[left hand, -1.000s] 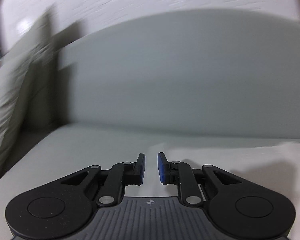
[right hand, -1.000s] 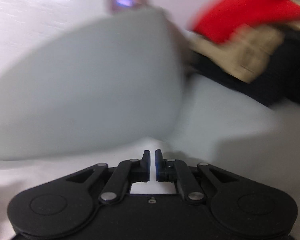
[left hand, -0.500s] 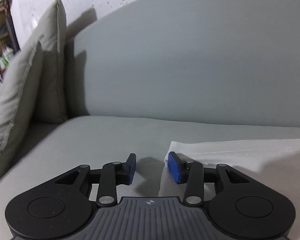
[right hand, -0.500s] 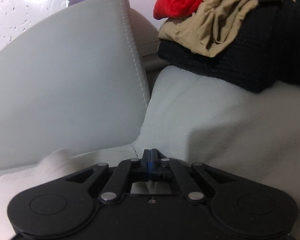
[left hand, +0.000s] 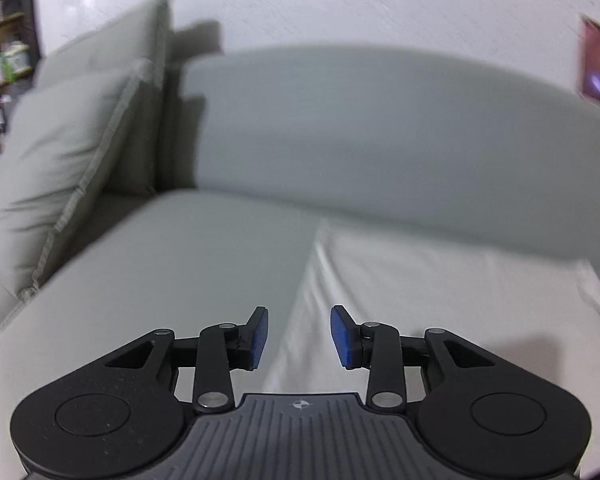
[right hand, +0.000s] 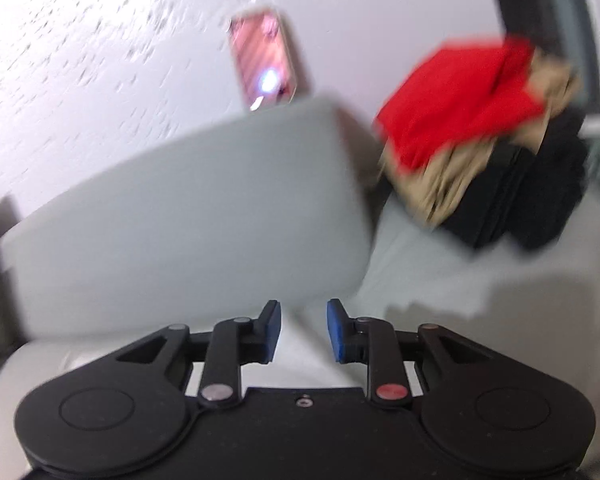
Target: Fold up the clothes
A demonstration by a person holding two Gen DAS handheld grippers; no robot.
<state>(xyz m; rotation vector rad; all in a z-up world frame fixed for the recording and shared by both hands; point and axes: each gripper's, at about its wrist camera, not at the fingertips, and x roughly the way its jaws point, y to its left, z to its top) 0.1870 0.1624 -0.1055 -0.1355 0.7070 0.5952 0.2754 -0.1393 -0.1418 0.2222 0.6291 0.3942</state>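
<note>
A white garment (left hand: pixel 420 292) lies flat on the grey sofa seat (left hand: pixel 172 264), its left edge running under my left gripper. My left gripper (left hand: pixel 299 336) is open and empty above that edge. In the right wrist view the white garment (right hand: pixel 304 368) shows below my right gripper (right hand: pixel 303 330), which is open and empty. A stack of folded clothes, red (right hand: pixel 456 104) on tan (right hand: pixel 444 184) on black (right hand: pixel 540 204), sits on the seat at the right.
The sofa backrest (left hand: pixel 380 132) runs across behind the garment. Two grey cushions (left hand: pixel 64 168) lean at the left end. A pink picture (right hand: pixel 266 60) hangs on the white wall above the backrest. Shelves (left hand: pixel 0 60) show at the far left.
My right gripper opened and let go of the white garment. My left gripper opened wider. Both grippers pulled back and up from the garment, which now lies flat.
</note>
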